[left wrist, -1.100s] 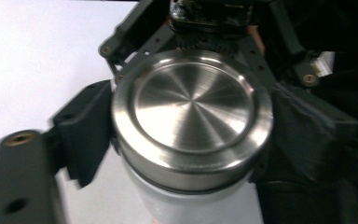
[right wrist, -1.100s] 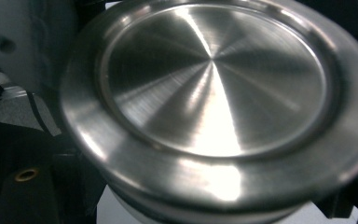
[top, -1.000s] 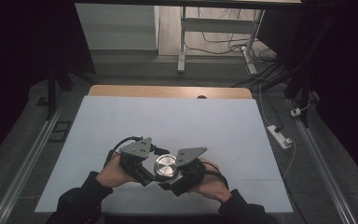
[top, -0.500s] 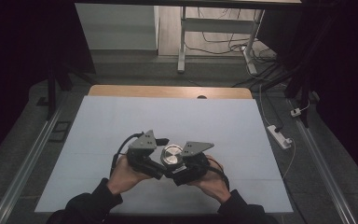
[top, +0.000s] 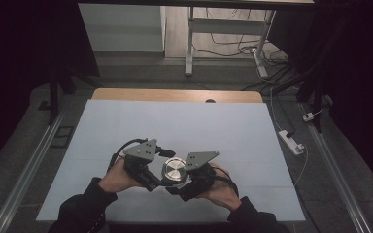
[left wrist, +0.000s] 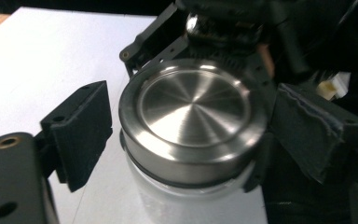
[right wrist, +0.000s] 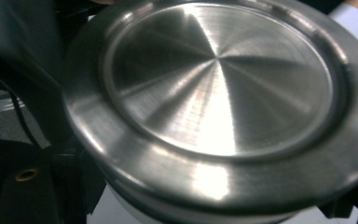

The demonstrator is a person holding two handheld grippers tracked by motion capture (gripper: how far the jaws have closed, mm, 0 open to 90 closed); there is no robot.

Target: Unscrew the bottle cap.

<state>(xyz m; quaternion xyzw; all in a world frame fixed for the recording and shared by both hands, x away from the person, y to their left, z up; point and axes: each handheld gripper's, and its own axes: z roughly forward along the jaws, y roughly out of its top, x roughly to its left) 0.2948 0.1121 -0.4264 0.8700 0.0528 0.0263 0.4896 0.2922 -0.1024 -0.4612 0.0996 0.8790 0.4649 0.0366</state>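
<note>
Item 1, jar [top: 174, 173]: a white-bodied container with a round brushed-steel lid [left wrist: 193, 109], standing upright on the surface [top: 175, 126] near its near edge, roughly central left to right. I see it between my two grippers.

Item 2, left gripper [top: 156, 180]: comes in from the left of the jar. In the left gripper view its jaws stand open, one to each side of the lid, with a gap between the left jaw and the lid rim; the right jaw sits close beside the rim, and I cannot tell whether it touches. It has hold of nothing.

Item 3, right gripper [top: 180, 186]: comes in from the right of the jar, its dark jaws low at the jar's near right side. In the right gripper view the lid lies very close above the jaws and hides most of them. I cannot tell how far they are open or whether they clamp the jar body.

Item 4, surface: pale blue-white sheet over a wooden top, whose far edge shows bare.

Item 5, power strip [top: 291, 141]: white, on the floor to the right of the surface.
</note>
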